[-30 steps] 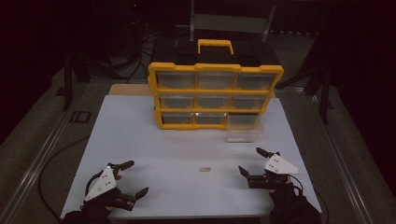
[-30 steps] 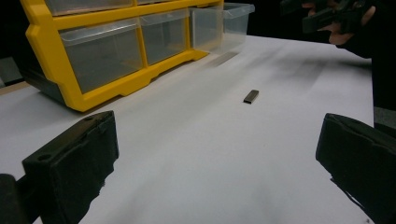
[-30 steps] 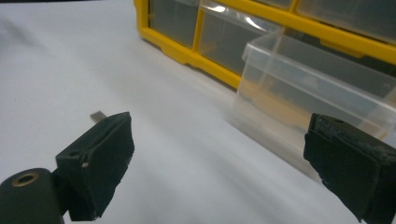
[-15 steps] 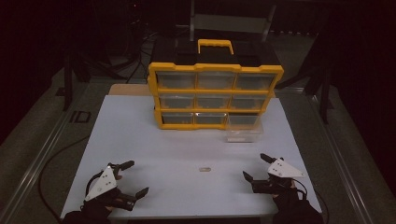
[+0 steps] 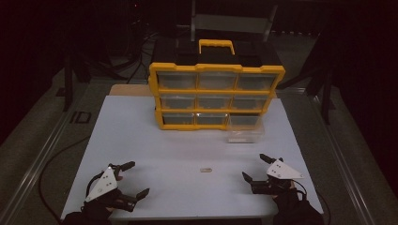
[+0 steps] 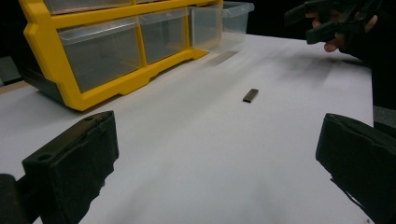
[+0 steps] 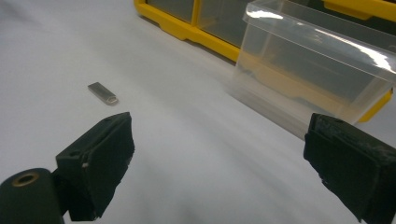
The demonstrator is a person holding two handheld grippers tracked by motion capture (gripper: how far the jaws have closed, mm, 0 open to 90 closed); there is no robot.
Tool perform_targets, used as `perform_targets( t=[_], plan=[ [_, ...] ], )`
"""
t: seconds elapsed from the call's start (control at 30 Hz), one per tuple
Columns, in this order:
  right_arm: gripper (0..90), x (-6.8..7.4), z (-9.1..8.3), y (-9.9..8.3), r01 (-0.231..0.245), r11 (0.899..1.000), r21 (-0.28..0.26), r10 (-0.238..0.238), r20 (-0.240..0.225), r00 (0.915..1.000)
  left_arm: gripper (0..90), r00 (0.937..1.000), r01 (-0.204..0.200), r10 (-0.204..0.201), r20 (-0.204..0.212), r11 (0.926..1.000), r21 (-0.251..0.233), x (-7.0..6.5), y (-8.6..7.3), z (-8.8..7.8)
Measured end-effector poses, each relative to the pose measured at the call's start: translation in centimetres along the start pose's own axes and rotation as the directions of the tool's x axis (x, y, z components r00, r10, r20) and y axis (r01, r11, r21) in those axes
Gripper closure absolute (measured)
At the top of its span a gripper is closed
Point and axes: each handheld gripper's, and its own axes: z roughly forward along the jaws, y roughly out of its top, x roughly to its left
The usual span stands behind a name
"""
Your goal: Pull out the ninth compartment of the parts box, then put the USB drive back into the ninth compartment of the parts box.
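drawer cabinet (image 5: 217, 96) at counter (image 5: 155, 150) rear centre | pulled-out drawer (image 5: 245, 129) on counter just before cabinet's lower right corner | small metal piece (image 5: 205, 170) at front centre, between left tool (image 5: 133, 178) and right tool (image 5: 254, 167), apart from both

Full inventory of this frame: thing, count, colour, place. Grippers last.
table: 1, white top, centre of the high view
drawer organiser: 1, yellow frame, black top, yellow handle, clear drawers in three rows of three; far middle of the table
pulled-out drawer: 1, clear plastic, on the table in front of the organiser's bottom right slot
small metal piece: 1, grey, flat and oblong, lying on the table between the two grippers, touching neither
cables: several, dark, on the floor behind the table
left gripper: 1, black jaws, grey plate, open, near left corner
right gripper: 1, black jaws, grey plate, open, near right
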Motion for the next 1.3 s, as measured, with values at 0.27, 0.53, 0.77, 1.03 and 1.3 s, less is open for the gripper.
perform_targets(
  t=[0.27,0.53,0.77,1.03,1.3],
  plan=[
    [8.1,0.16,-0.02,0.01,0.022,1.0,0.0,-0.022,-0.002,0.9998,0.0,1.0,0.002,-0.002,0.002,1.0,0.003,0.0,-0.02,0.02],
    [8.1,0.29,0.02,0.05,0.028,1.0,-0.002,-0.028,-0.008,0.9996,0.0,1.0,0.002,-0.002,-0.002,1.0,0.007,0.02,-0.03,0.01],
    [8.1,0.38,-0.04,0.08,0.041,0.999,-0.008,-0.041,-0.003,0.9992,0.0,0.9999,-0.005,0.005,-0.01,0.9997,0.025,-0.01,-0.03,0.05],
    [8.1,0.44,-0.05,0.13,0.051,0.999,-0.013,-0.051,-0.003,0.9987,0.0,0.9999,-0.006,0.006,-0.016,0.9993,0.037,-0.04,-0.07,0.05],
    [8.1,0.47,-0.09,0.15,0.05,0.999,-0.02,-0.05,-0.005,0.9987,0.0,0.9998,-0.003,0.004,-0.022,0.9984,0.057,-0.01,-0.06,-0.11]
  ],
)
